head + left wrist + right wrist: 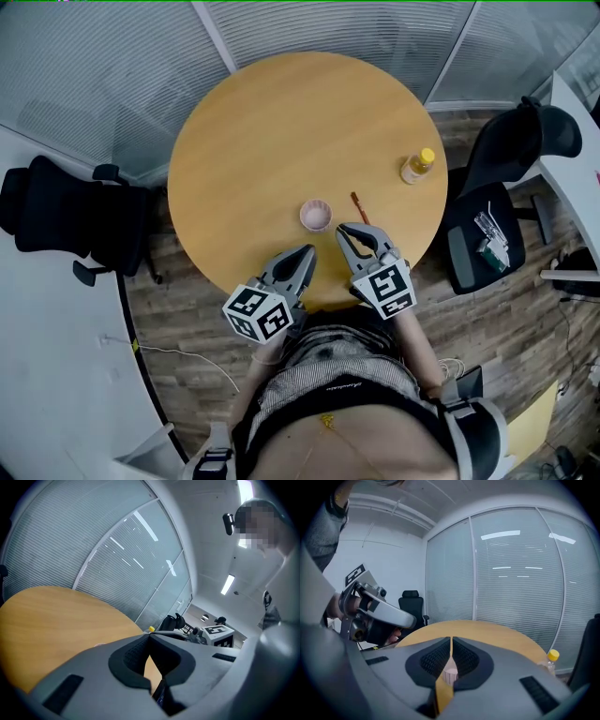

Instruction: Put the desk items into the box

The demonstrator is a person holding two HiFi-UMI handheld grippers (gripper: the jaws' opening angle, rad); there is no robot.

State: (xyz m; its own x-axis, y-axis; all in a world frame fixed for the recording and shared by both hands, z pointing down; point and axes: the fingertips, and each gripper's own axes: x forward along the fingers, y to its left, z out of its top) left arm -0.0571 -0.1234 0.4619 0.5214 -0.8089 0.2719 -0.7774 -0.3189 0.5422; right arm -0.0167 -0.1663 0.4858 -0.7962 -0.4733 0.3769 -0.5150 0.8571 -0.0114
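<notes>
Count: two grippers. The left gripper (306, 251) and the right gripper (343, 230) both have their fingers closed tip to tip, with nothing gripped; their dark pads are ribbed.

On the round, smooth wooden tabletop (281, 131) we log three items:
- One small pink cup (316, 215), cylindrical, just ahead of both sets of fingertips, not touching.
- One thin brown stick (359, 207), just ahead-right of the right fingers.
- One clear bottle (418, 166) with a yellow cap, well apart to their right.

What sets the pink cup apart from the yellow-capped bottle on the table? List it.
The pink cup is squat and open-topped; the yellow-capped bottle is taller and closed. The cup is opaque pink; the bottle pale and see-through. The cup stands toward the near side of the round wooden table; the bottle by its right edge. Both stand upright, untouched.
</notes>
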